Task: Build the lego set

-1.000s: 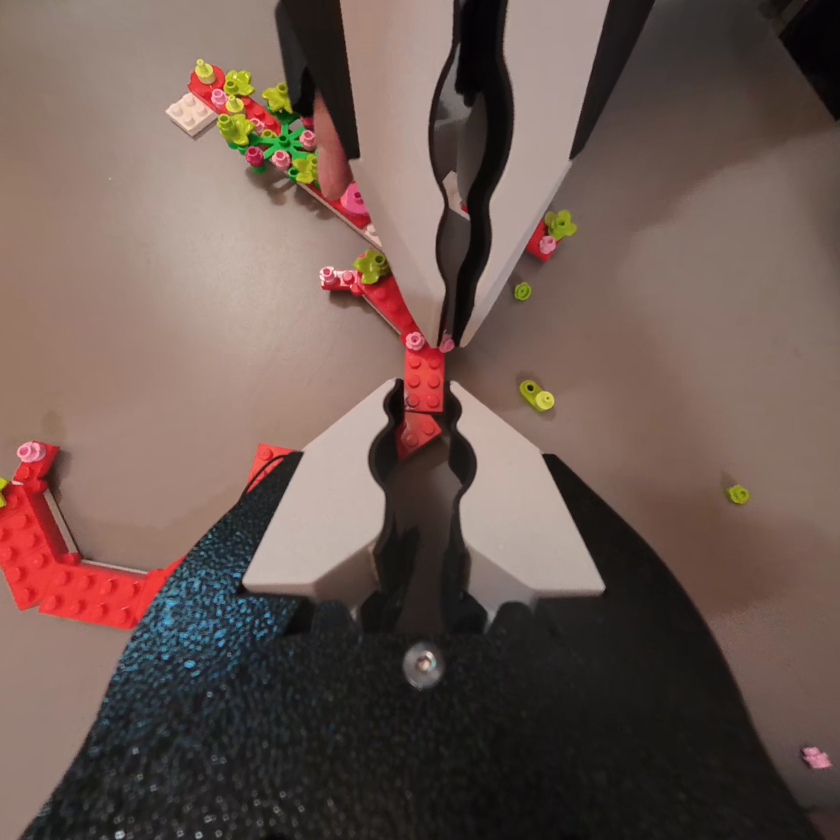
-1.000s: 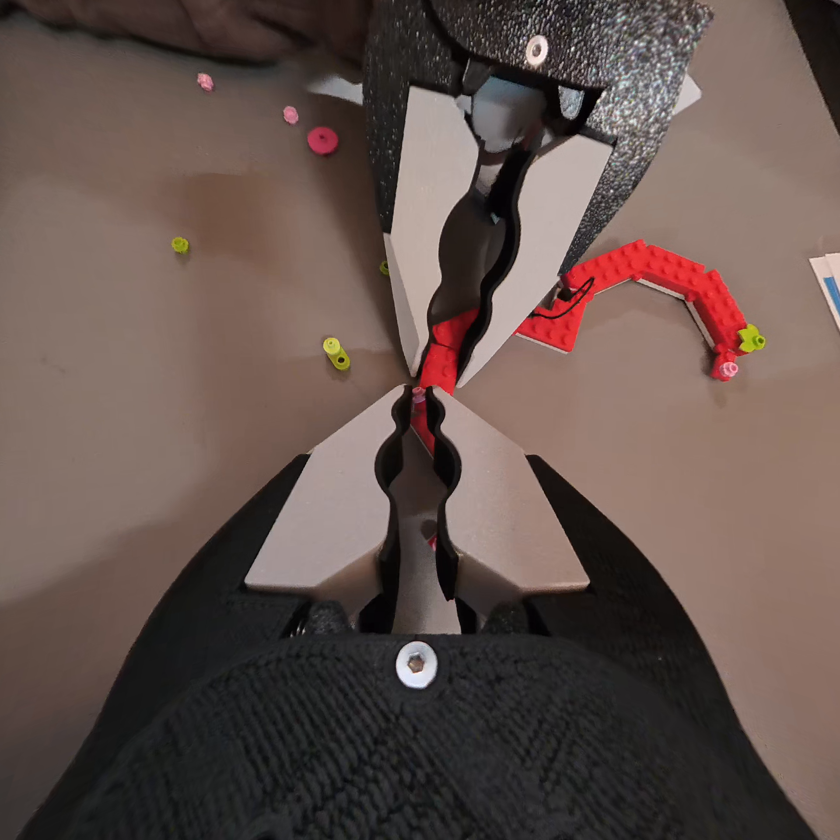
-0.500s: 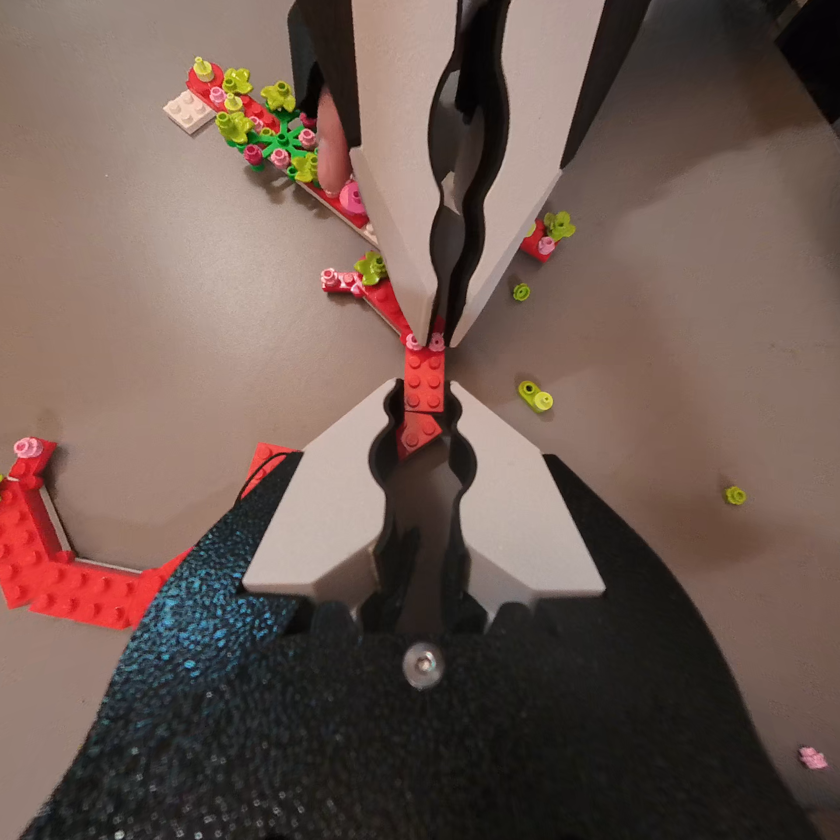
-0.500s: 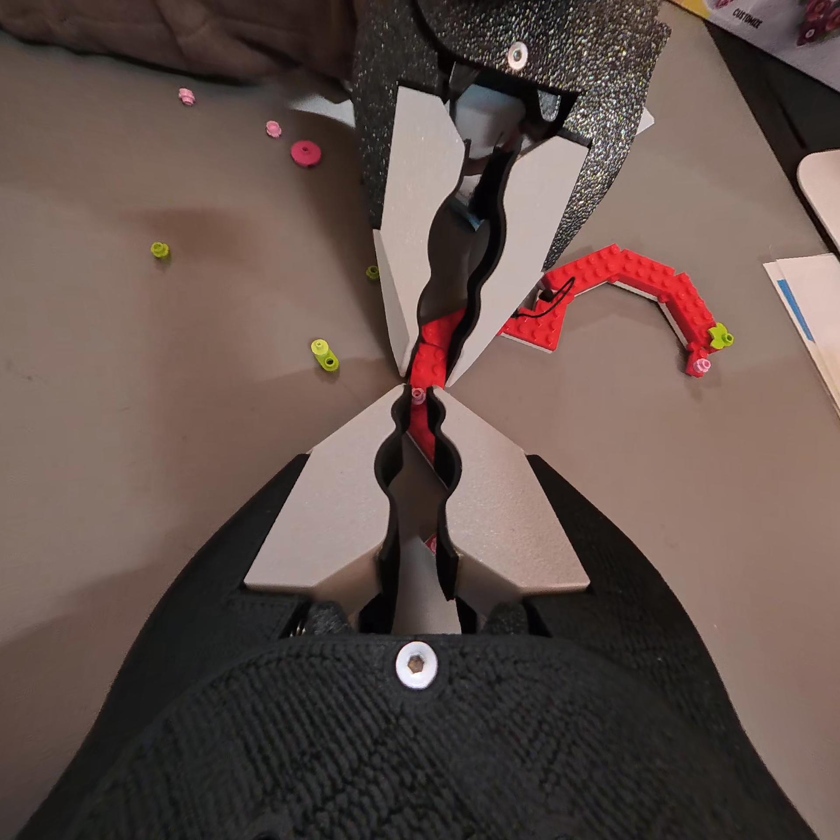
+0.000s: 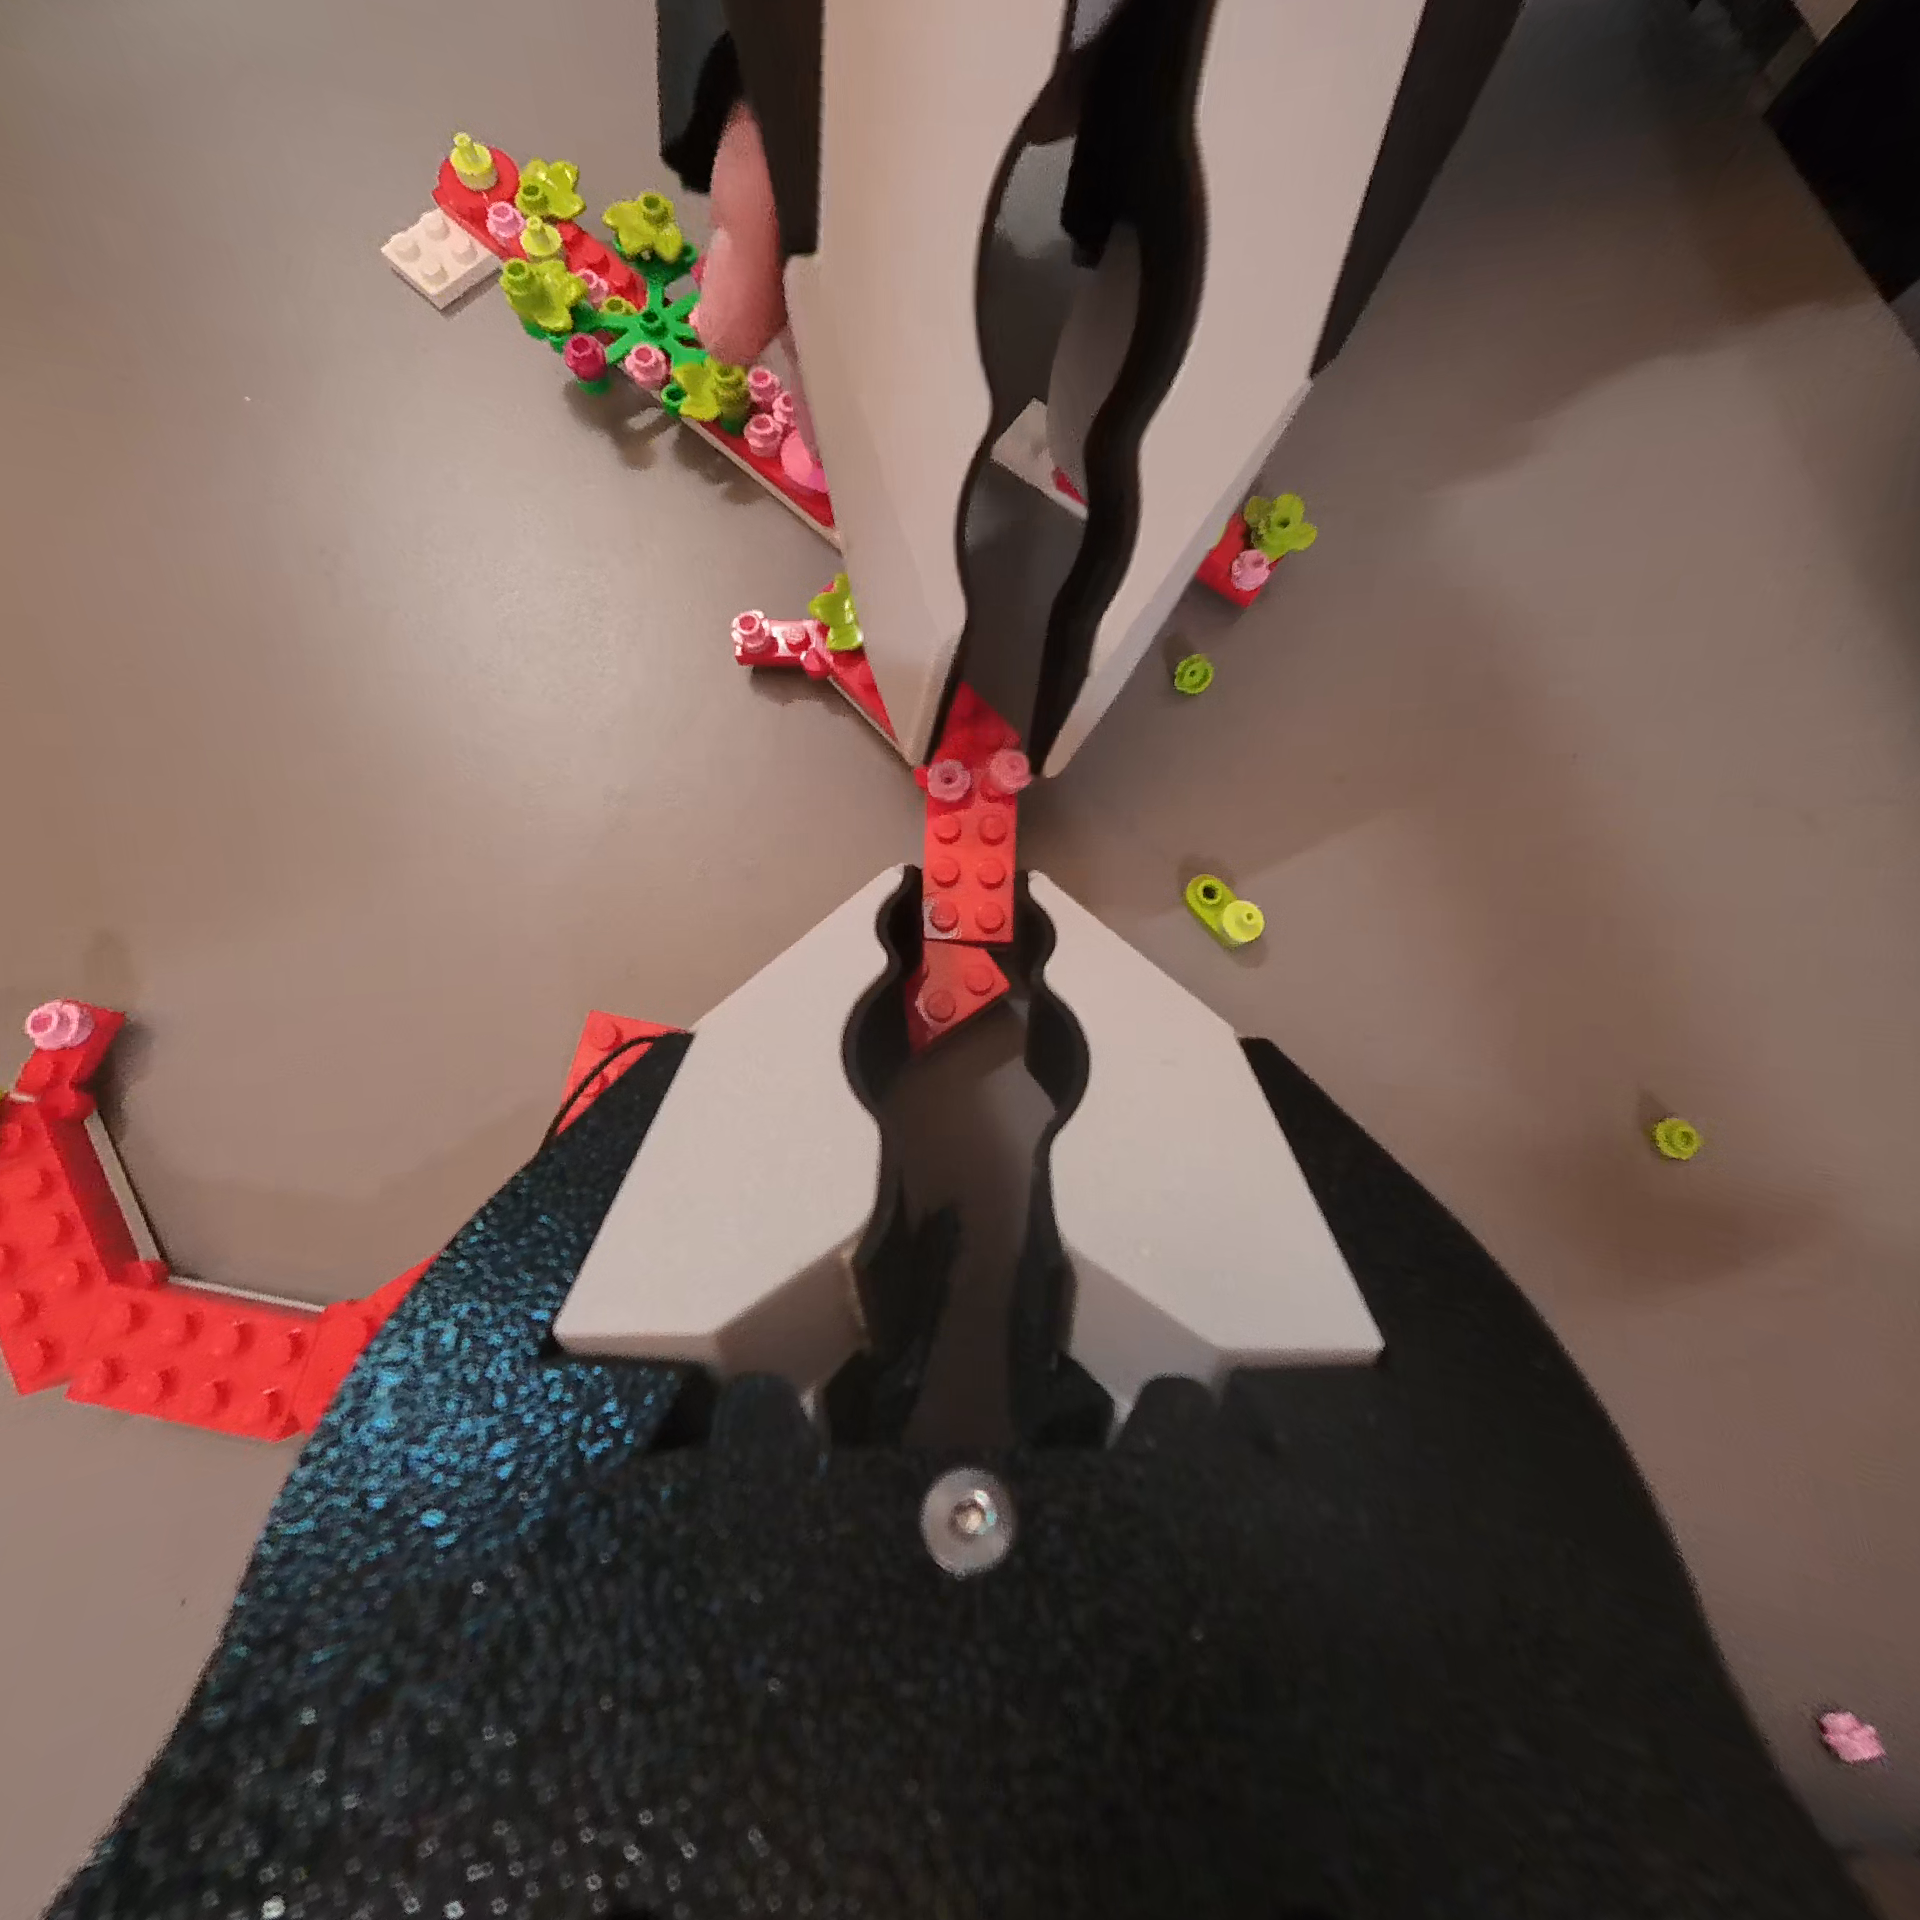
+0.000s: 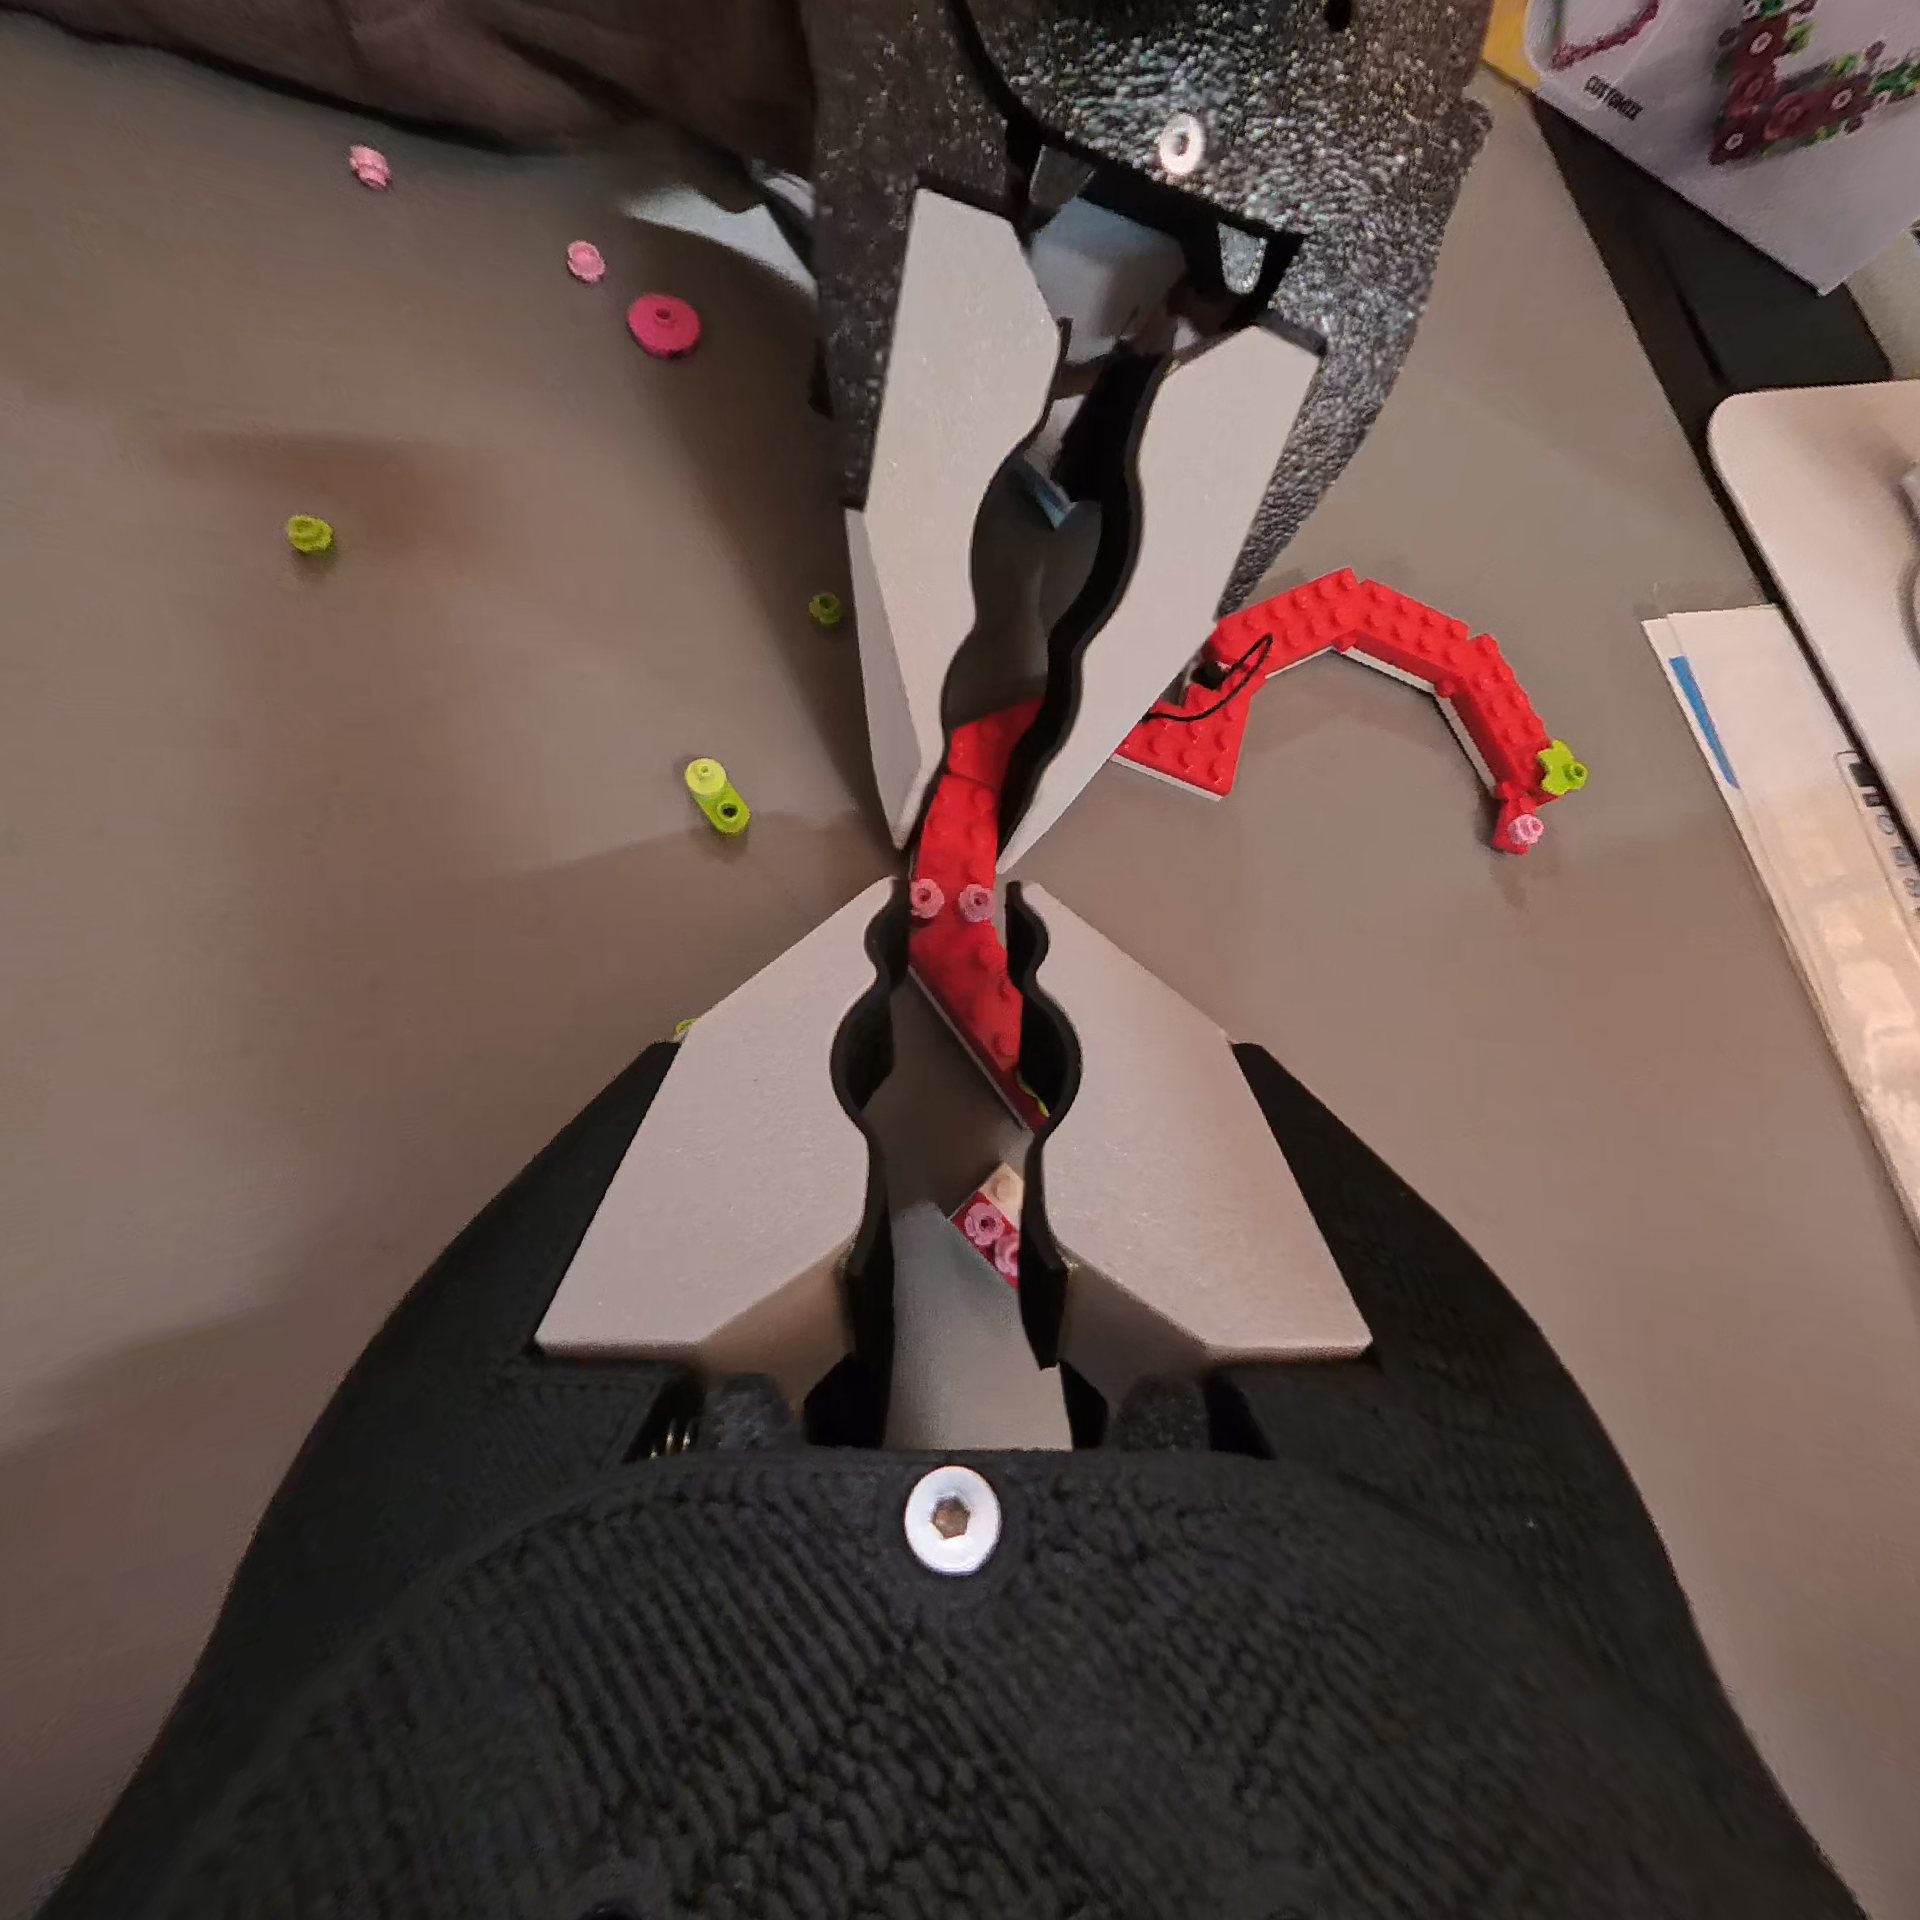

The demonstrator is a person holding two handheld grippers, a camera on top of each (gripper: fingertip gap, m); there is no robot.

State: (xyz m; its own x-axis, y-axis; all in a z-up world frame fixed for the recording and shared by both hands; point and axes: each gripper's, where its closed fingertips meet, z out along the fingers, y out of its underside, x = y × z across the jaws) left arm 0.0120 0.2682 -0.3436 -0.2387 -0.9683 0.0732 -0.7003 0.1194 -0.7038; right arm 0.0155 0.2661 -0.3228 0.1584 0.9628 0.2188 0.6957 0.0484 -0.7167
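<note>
A red lego strip [image 5: 971, 862] lies between both grippers, with two pink studs [image 5: 977, 774] side by side on it. My left gripper [image 5: 971, 899] is shut on the strip's near end. It also shows in the right wrist view [image 6: 951, 842], coming down from the top. My right gripper [image 6: 951, 899] is slightly open, its fingers either side of the strip [image 6: 961, 966] just behind the pink studs [image 6: 948, 899]. In the left wrist view the right gripper [image 5: 987, 758] meets mine tip to tip. The far part of the strip carries green and lime flower pieces [image 5: 623, 312].
A curved red lego piece [image 5: 125, 1320] lies at the left, also shown in the right wrist view [image 6: 1434, 665]. Loose lime pieces [image 5: 1226, 909] [image 6: 717, 795], pink studs [image 6: 585, 260] and a magenta round piece [image 6: 663, 324] are scattered on the brown table. The set's box [image 6: 1766, 104] and a booklet [image 6: 1787, 831] are at the right. Only a small space, under 4 cm, lies between the two pairs of fingers.
My right gripper's fingers have parted from nearly shut to about the strip's width, leaving both pink studs on the strip. My left gripper has kept its hold.
</note>
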